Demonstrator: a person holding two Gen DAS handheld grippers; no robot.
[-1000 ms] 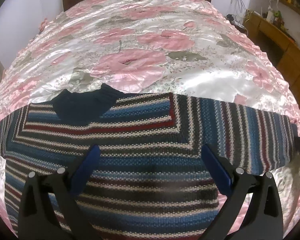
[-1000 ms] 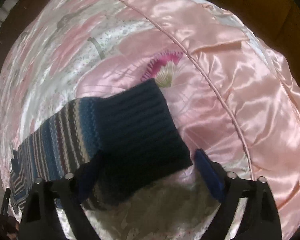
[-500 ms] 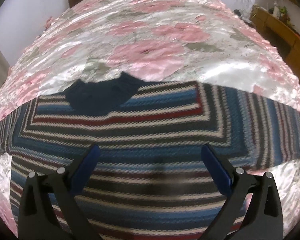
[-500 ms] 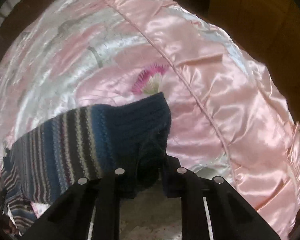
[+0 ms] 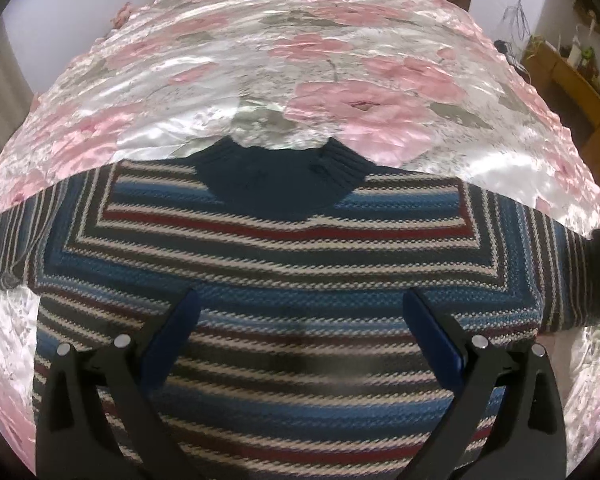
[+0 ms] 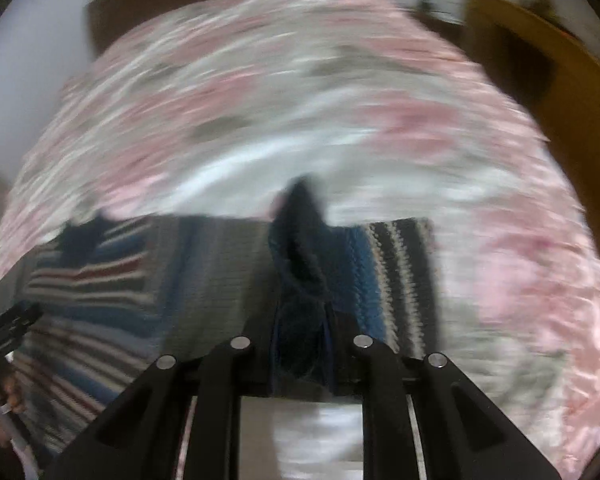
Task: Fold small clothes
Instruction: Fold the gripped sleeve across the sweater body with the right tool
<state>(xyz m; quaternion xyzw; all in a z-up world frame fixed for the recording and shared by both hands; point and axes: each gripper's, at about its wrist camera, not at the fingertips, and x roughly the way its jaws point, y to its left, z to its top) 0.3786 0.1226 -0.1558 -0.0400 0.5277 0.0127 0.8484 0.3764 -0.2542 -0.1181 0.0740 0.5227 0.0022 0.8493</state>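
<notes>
- Striped knitted sweater (image 5: 292,280), navy collar: spread flat on the pink floral satin bedspread (image 5: 300,60).
- Left gripper (image 5: 300,312): above the sweater's chest, jaws wide apart, holding nothing.
- Right gripper (image 6: 300,344): jaws clamped on the sweater's navy cuff (image 6: 300,240), lifted over its sleeve.

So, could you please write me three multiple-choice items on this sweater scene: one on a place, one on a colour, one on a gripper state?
1. Where does the striped sweater lie?
A. on a floral bedspread
B. on a wooden floor
C. on a hanger

2. What colour is the sweater's collar?
A. red
B. navy
C. white

3. What is the right gripper doing?
A. hanging open
B. shut on the sleeve cuff
C. shut on a pillow

Answers: 1 A, the pink floral bedspread shows around it; 2 B, the ribbed neck is dark blue; 3 B, dark knit sits pinched between its fingers.
</notes>
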